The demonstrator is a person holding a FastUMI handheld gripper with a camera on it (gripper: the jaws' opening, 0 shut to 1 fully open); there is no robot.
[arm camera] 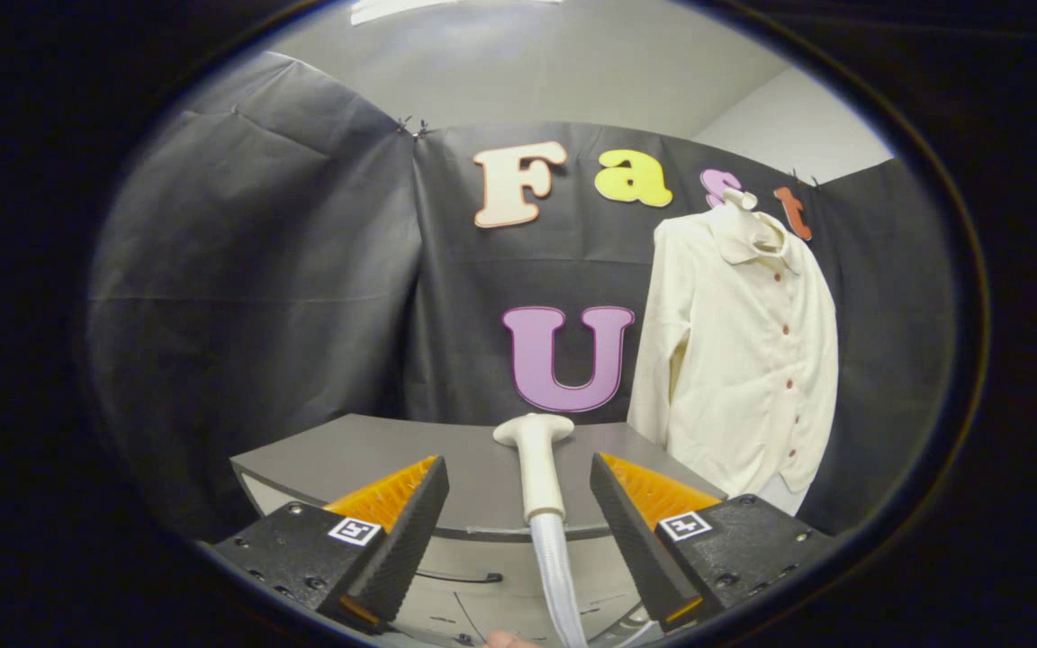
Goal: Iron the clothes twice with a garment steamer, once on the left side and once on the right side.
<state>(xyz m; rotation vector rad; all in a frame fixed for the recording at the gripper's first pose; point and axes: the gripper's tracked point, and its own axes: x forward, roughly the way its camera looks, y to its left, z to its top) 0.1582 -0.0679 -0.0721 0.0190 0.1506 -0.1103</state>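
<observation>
Black cloth walls close off the booth behind a grey table [374, 454]. On it lies the garment steamer [538, 468], head at 12 o'clock, its ribbed hose [559, 567] trailing back toward 6. The gripper [518, 531] holds its 2 fingers wide apart, flanking the steamer's handle without touching it. At 2 o'clock beyond the fingers hangs a cream buttoned shirt [743, 360], past the table's far corner

Even, soft indoor light from above; ceiling strip light [392, 9] blown out. Black cloth wall [257, 270] absorbs light, folds dim on the left. Cream shirt [743, 360] bright, not clipped, soft shadows in its creases. Mild sheen on grey table [347, 450]. Strong fisheye bending toward edges. Gripper [518, 522] fingers spread apart, sharp; focus good throughout, no motion blur.
</observation>
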